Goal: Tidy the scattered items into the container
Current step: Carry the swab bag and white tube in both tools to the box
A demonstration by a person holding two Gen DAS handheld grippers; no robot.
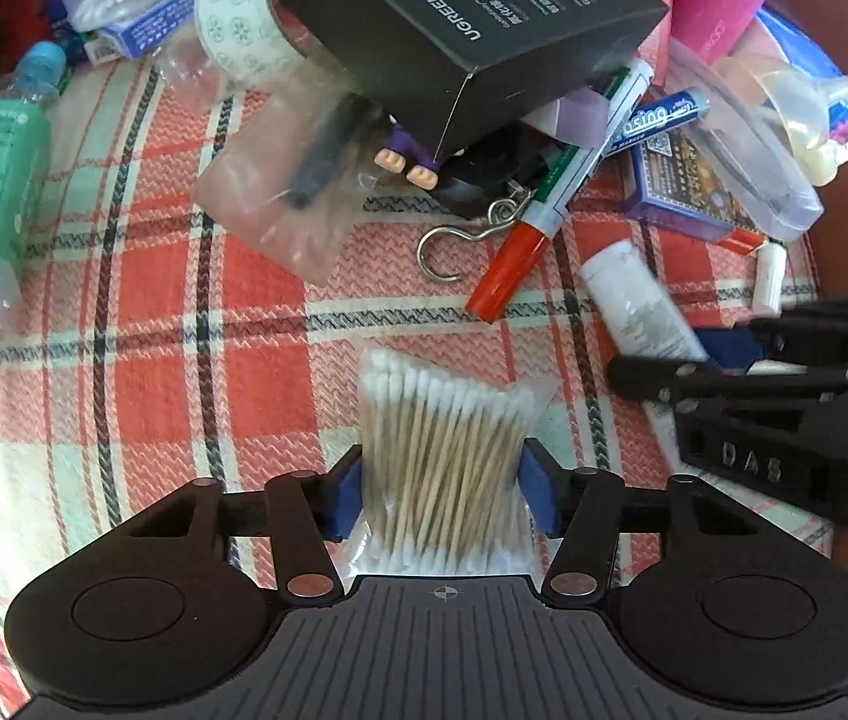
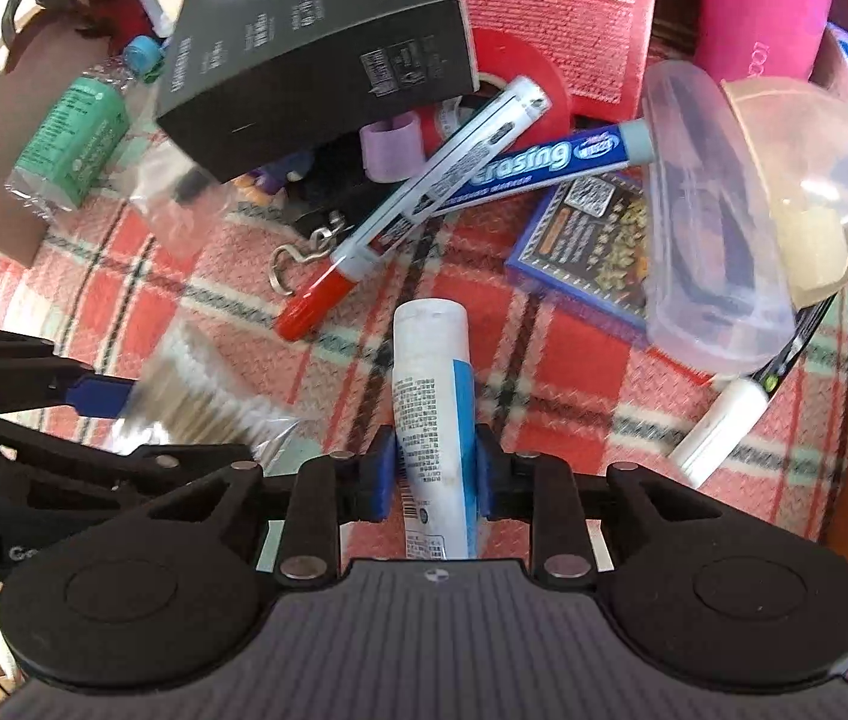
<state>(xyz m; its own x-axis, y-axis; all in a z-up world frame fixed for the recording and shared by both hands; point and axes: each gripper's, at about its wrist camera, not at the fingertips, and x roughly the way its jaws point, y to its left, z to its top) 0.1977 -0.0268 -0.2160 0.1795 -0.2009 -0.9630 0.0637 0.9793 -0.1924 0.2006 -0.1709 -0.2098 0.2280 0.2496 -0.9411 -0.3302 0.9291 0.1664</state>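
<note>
Left wrist view: left hand-held gripper [image 1: 445,495] clamped on one clear bag of cotton swabs [image 1: 445,450], wooden sticks, white tips, at lower centre over the plaid tabletop [image 1: 184,312]. One red-capped marker [image 1: 550,204], one metal S-hook [image 1: 460,243] and one black box [image 1: 454,18] lie above. Right hand-held gripper [image 1: 652,369] enters from the right edge.

Right wrist view: right hand-held gripper [image 2: 433,474] closed on one white-and-blue tube [image 2: 433,396], smooth plastic, at lower centre. Only this view shows one red tape roll [image 2: 520,69] and the domed translucent lid [image 2: 802,180] in full. Clear plastic container [image 2: 706,228] sits at right.
</note>
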